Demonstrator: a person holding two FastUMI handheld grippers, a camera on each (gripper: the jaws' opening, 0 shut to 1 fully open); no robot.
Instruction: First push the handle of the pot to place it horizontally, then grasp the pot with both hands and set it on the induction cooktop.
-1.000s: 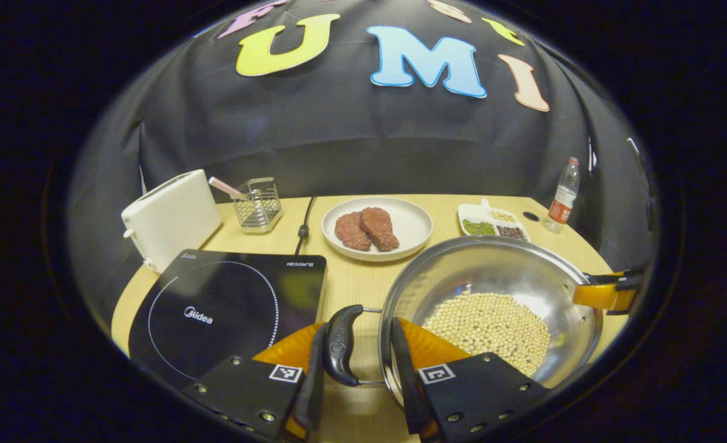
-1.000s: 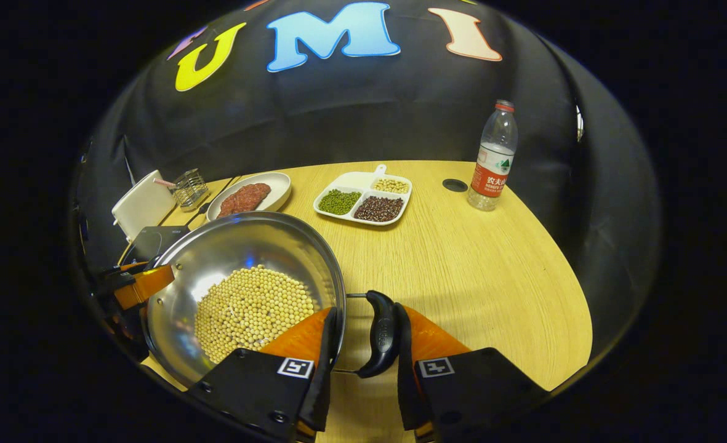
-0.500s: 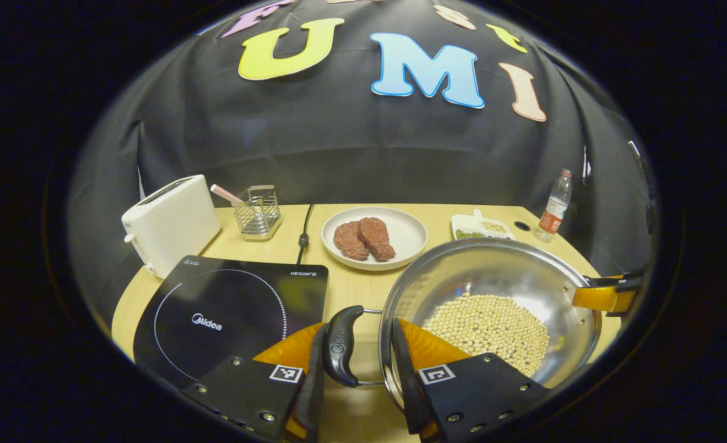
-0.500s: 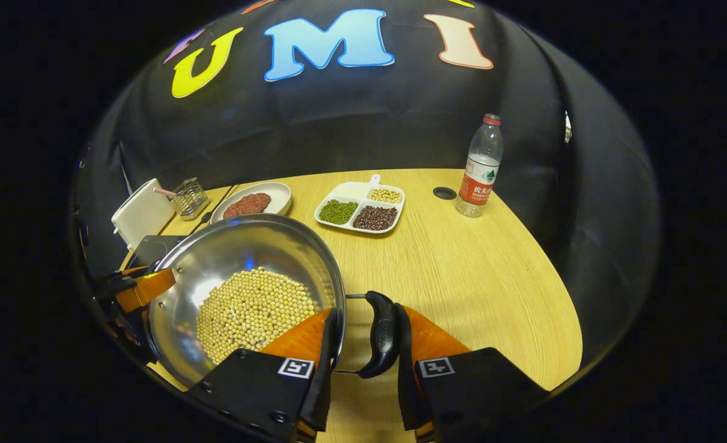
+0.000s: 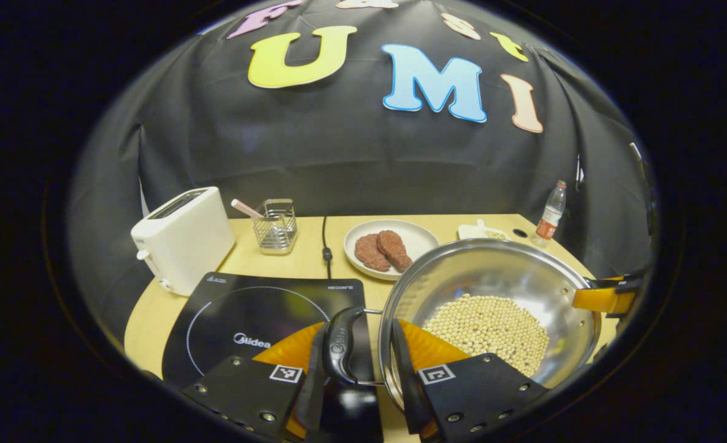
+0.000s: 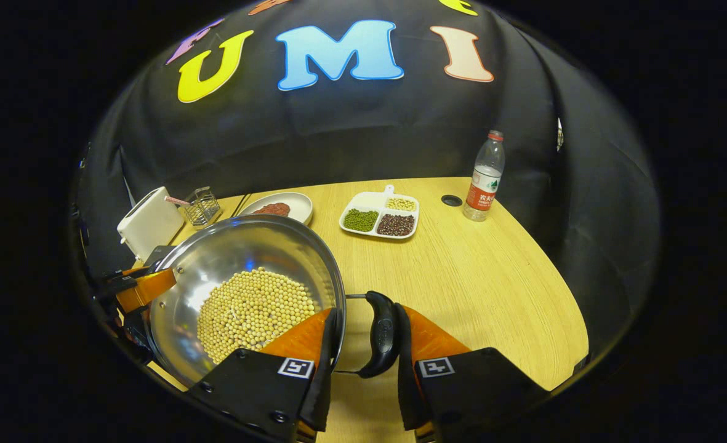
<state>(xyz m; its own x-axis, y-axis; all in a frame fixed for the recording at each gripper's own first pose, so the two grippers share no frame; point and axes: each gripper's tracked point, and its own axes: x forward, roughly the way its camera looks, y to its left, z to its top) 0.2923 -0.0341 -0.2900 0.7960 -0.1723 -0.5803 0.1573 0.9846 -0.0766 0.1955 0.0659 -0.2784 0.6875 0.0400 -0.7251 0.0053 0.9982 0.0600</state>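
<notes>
- Your left gripper (image 5: 356,369) was clenched on the black loop handle (image 5: 340,344) at the left side of the shiny round steel pot (image 5: 492,289), with one finger outside the handle and the other against the pot's wall.
- Your right gripper (image 6: 363,360) was clenched the same way on the black loop handle (image 6: 381,335) at the pot's (image 6: 240,252) right side, one finger just inside the rim, the other outside the handle.
- In the left gripper view your right gripper (image 5: 609,295) showed at the far rim of the pot; in the right gripper view your left gripper (image 6: 135,286) showed at the opposite rim.
- The pot held a heap of pale yellow soybeans (image 5: 492,323) lying toward the near side of its bowl.
- The pot sat level between the two grippers, to the right of the flat black induction cooktop (image 5: 258,314); its left handle overlapped the cooktop's right edge in the left gripper view. You could not tell from these views whether the pot rested on the wooden tabletop (image 6: 474,277) or was held just above it.
- Beyond the cooktop stood a white toaster (image 5: 184,237) and a small wire basket (image 5: 276,224) with a pink straw.
- A white round plate with two pieces of red meat (image 5: 388,249) lay just behind the pot's rim.
- A white divided tray of beans (image 6: 380,215) and a clear plastic bottle with a red label (image 6: 485,178) stood farther back on the right.
</notes>
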